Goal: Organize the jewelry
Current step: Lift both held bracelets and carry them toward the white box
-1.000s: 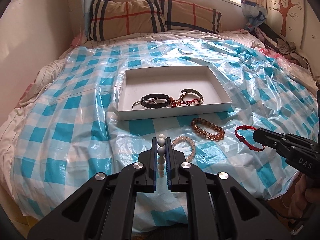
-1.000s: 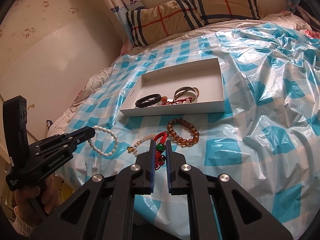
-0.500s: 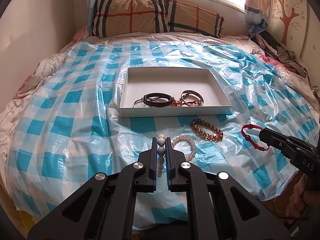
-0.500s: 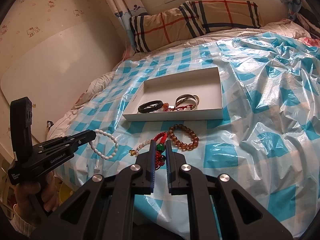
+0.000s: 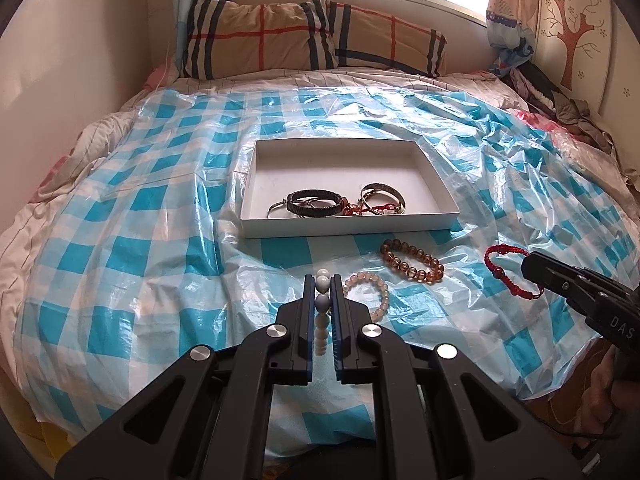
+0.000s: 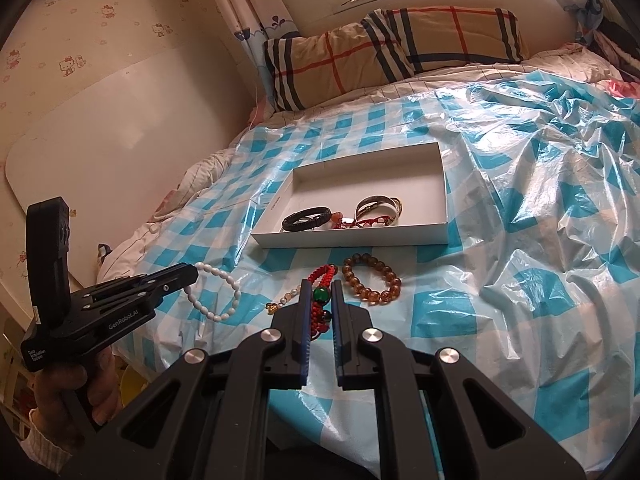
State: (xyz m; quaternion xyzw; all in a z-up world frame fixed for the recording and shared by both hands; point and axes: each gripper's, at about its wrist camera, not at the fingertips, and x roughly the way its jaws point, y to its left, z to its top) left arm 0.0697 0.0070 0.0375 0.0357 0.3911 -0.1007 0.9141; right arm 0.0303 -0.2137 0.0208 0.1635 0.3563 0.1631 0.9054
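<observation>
Where the tongs meet: each pair is clamped on a bracelet above the near edge of the bed.
Left gripper [image 5: 322, 286]: closed on the white bead bracelet [image 6: 216, 294]; two beads are pinched between the pads, and the loop is seen hanging off the tip in the right wrist view.
Right gripper [image 6: 320, 294]: closed on the red cord bracelet [image 5: 508, 270]; a green bead is caught between the pads.
Long axis: the red cord's loop is stretched along the right gripper's fingers, toward the white box [image 5: 352, 232].
Box contents: a black band [image 5: 314, 204], a metal bangle [image 5: 382, 194] and red cords are gathered at the near wall; the far half is bare.
Loose pieces: an amber bead bracelet [image 5: 412, 260] and a pale pink bead bracelet [image 5: 370, 292] are laid flat just in front of the box.
Surface: a blue-and-white checked plastic sheet [image 5: 132, 240], crinkled, is spread over the bed.
Room: a plaid pillow [image 5: 312, 38] is set under a window, with curtains at both sides.
</observation>
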